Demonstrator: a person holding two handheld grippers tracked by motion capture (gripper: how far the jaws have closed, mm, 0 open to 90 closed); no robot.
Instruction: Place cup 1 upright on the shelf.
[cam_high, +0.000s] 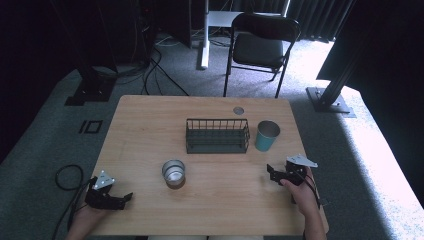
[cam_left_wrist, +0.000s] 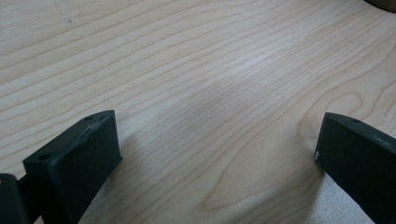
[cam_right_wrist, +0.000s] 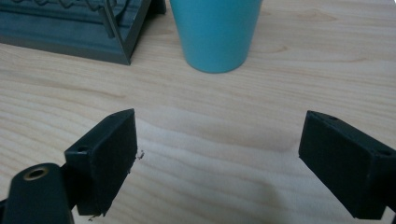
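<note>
Blue cup (cam_high: 267, 135): upright on the table (cam_high: 150, 120), just right of the rack, ahead of the right gripper (cam_high: 278, 173); in the right gripper view it (cam_right_wrist: 215, 32) stands beyond the jaws.
Handling: likely light, stiff, smooth-walled; tapered, so may slip. Grip across the wall near the rim.
Right gripper: jaws wide, empty.
Left gripper (cam_high: 112, 198): near table corner, jaws wide, empty, over bare wood.
Around: wire rack (cam_high: 217, 135) just beside the cup, crowding its left side; metal cup (cam_high: 173, 172) well apart.
</note>
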